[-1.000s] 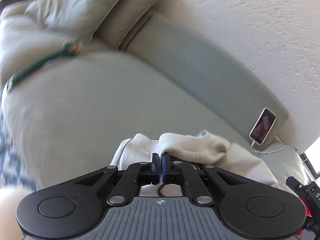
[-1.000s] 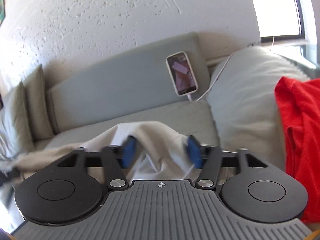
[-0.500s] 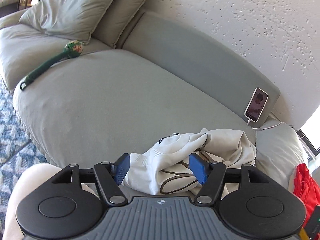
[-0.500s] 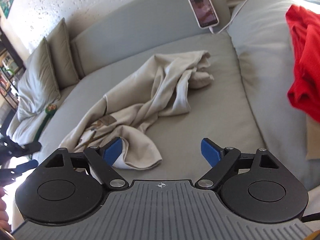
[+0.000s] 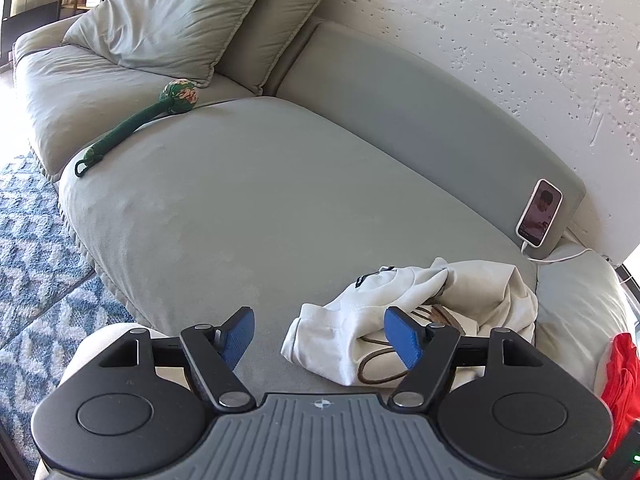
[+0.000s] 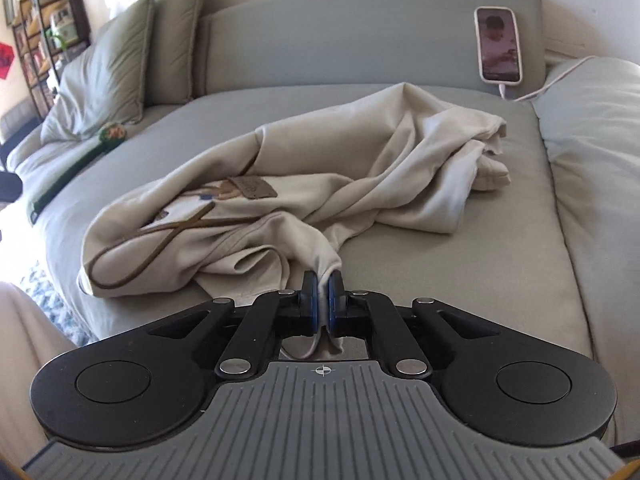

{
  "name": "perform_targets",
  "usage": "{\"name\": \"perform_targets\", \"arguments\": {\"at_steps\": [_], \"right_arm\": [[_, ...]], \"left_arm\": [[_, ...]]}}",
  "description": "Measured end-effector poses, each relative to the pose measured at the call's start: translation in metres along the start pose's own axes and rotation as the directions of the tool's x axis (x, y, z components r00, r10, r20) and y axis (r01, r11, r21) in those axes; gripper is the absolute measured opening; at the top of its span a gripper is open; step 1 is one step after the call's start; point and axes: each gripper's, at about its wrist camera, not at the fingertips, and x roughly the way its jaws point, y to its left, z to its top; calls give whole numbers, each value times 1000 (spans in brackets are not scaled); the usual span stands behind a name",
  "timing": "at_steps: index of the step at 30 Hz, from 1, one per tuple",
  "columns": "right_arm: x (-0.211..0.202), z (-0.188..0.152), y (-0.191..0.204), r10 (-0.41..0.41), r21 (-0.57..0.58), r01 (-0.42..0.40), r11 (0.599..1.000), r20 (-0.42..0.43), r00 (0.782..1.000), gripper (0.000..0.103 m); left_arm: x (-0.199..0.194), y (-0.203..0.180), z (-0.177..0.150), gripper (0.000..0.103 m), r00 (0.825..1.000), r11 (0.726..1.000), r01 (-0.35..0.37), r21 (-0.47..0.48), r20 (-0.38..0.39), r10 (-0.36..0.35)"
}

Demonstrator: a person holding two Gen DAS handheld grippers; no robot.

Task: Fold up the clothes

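Grey sofa cushion (image 5: 248, 208) carries the crumpled cream hoodie (image 6: 320, 184) near its right end. Left claw (image 5: 318, 338), just spread, hovers empty; right claw (image 6: 323, 300), just closed, pinches the hem. Best lifted slowly, shaking the bundle open.

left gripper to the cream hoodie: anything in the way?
Nothing visible. The left gripper is open, its jaws having just been opening, with bare sofa cushion between them. The cream hoodie lies just ahead, toward the right pad. The right gripper is already shut on a fold of it.
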Motion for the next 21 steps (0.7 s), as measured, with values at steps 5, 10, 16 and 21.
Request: {"name": "perform_targets", "arguments": {"at_steps": [5, 10, 16, 21], "right_arm": [[-81, 17, -38, -169, 71, 160, 985, 151, 974, 4], [-167, 43, -88, -489, 243, 429, 870, 304, 818, 6], [-182, 44, -117, -489, 352, 416, 839, 150, 859, 72], [-178, 13, -96, -349, 316, 294, 902, 131, 928, 73]], "left_arm": [[3, -2, 1, 71, 1000, 1000, 24, -8, -9, -24], [13, -11, -8, 71, 995, 998, 68, 12, -79, -67], [28, -26, -29, 73, 984, 986, 106, 130, -153, -86], [49, -50, -45, 73, 954, 937, 271, 219, -193, -231]]}}
